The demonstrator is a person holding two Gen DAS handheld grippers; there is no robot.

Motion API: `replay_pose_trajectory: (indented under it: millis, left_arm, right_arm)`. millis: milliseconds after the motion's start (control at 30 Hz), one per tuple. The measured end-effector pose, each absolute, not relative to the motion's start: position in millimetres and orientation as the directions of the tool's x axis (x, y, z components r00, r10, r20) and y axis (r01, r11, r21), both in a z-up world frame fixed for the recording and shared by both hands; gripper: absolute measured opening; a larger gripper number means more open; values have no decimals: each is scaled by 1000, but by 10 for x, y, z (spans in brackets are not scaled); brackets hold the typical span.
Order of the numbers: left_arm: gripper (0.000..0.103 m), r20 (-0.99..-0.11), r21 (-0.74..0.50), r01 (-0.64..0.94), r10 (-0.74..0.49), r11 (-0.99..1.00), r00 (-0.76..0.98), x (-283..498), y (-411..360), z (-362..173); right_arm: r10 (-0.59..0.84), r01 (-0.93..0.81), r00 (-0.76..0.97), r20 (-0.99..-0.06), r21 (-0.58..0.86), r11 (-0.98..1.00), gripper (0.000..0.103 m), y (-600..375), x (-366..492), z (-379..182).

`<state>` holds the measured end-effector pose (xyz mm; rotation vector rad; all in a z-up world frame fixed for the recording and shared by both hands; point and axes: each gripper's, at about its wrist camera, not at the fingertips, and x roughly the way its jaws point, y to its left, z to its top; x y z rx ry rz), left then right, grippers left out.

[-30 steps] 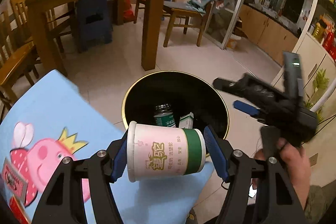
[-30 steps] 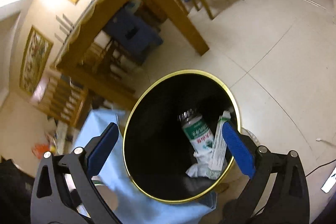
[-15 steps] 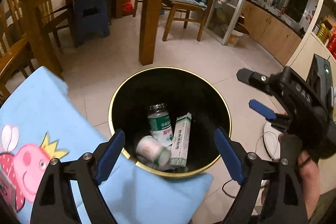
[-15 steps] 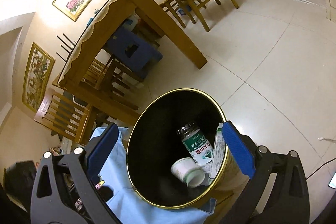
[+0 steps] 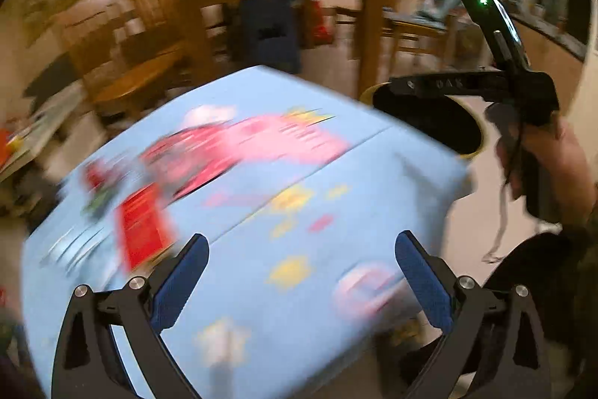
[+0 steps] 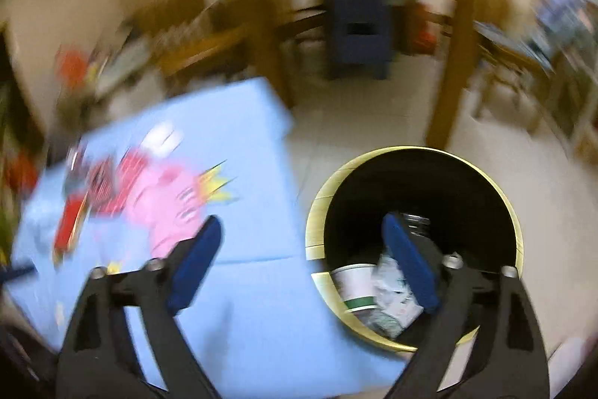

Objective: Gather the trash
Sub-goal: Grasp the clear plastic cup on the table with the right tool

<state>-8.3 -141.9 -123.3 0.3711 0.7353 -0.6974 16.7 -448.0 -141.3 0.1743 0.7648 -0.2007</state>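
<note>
swinging blurred, both empty: left gripper (image 5: 301,262) and right gripper (image 6: 302,251) jaws apart; the right one could clip the bin (image 6: 514,212) rim at lower right.

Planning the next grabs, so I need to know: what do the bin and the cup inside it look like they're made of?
The trash bin looks like rigid plastic or painted metal, dark inside with a smooth gold-coloured rim; blur leaves that open. The cup looks like matte paper or thin plastic, white with a green band and a rolled lip. Both the left gripper and right gripper are open and empty.
</note>
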Motion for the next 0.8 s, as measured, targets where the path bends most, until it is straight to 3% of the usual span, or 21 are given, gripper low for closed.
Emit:
replay_pose_trajectory:
  millis: [233, 367, 467, 633, 800]
  left_arm:
    - [96, -702, -33, 472, -356, 881, 617, 195, -80, -1208]
    - [96, -681, -98, 375, -337, 922, 650, 305, 447, -1181]
    - [96, -664, -126, 318, -318, 940, 677, 350, 699, -1186]
    - [96, -657, -228, 294, -369, 928, 657, 428, 875, -1204]
    - [96, -655, -251, 290, -382, 924, 652, 454, 906, -1208]
  right_arm:
    - [133, -64, 627, -768, 119, 991, 79, -3236, 979, -1409]
    - [225, -159, 600, -768, 161, 974, 72, -2592, 1452, -1300]
    - [263, -203, 587, -766, 175, 963, 68, -2188, 1747, -1234]
    - [208, -191, 568, -796, 119, 974, 61, -1755, 2190, -1367]
    - [196, -204, 517, -833, 102, 974, 37, -1618, 2341, -1594]
